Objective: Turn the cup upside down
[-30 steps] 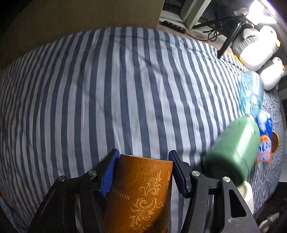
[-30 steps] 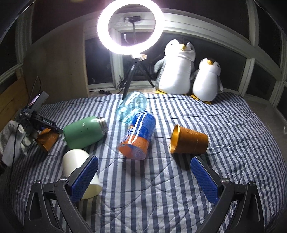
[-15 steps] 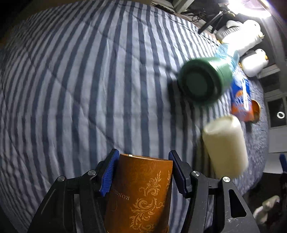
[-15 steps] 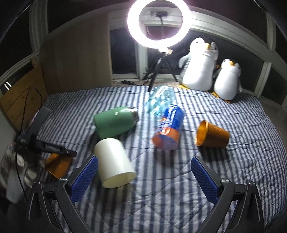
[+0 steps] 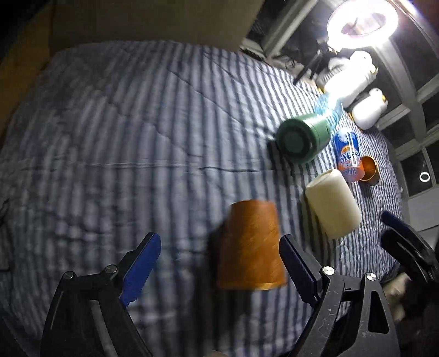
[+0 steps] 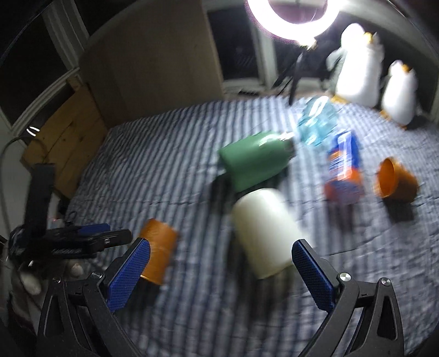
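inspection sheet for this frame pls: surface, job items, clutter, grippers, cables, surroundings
Surface: striped bedspread, wrinkled, blurred.
Job's things: orange cup between the open left fingers, narrow end up, wide end down; looks free of both pads, blur hides any contact. Second orange cup on its side.
Clutter: cream cup, green flask, clear blue bottle, orange-blue can, all lying down.
Grippers: left gripper open, empty; right gripper open, facing the cream cup.
Cables: one at far left.
Surroundings: ring light, two plush penguins, dark windows.
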Demonstrator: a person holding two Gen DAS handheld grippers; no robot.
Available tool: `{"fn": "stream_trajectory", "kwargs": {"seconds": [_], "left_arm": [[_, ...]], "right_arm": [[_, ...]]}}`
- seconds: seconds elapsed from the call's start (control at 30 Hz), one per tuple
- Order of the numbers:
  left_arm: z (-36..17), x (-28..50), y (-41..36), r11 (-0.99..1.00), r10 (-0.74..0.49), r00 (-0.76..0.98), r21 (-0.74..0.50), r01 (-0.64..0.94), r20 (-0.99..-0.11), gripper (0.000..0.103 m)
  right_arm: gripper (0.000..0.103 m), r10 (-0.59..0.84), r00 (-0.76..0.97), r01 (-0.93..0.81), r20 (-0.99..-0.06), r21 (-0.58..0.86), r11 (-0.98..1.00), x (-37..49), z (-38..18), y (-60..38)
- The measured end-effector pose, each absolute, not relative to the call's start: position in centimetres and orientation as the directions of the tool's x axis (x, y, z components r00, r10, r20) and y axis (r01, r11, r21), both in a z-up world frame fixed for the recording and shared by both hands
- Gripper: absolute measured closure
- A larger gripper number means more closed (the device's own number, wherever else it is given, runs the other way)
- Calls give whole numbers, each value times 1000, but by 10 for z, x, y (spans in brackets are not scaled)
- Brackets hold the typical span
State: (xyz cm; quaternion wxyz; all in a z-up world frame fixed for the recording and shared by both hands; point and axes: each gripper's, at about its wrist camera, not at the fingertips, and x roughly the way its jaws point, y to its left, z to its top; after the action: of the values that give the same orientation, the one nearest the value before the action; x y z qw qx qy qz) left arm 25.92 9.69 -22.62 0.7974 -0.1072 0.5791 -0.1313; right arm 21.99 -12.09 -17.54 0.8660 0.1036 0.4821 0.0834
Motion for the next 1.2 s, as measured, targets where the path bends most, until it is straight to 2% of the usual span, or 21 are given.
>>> {"fn": "stream_trajectory", "kwargs": {"seconds": [0.23, 0.63, 0.8, 1.03, 1.2], "left_arm": [[-210, 220, 176, 942, -310, 369, -336, -6, -876, 13], [-227, 194, 218, 916, -318, 387, -386, -110, -866, 13], [-229, 191, 218, 914, -316, 390, -388, -120, -865, 13], [-229, 188, 214, 912, -316, 393, -390, -125, -864, 13], [-231, 187, 212, 912, -316, 390, -391, -127, -865, 13]], "right_arm": [[1, 369, 311, 15, -876, 393, 920, 264, -229, -83], [2, 407, 152, 26, -900, 416, 909, 293, -274, -49], [12, 423, 121, -5, -898, 425, 905, 294, -278, -41], [41, 460, 110, -71, -881, 455, 888, 288, -274, -29], [41, 448, 160, -129, -880, 431, 893, 276, -267, -21]]}}
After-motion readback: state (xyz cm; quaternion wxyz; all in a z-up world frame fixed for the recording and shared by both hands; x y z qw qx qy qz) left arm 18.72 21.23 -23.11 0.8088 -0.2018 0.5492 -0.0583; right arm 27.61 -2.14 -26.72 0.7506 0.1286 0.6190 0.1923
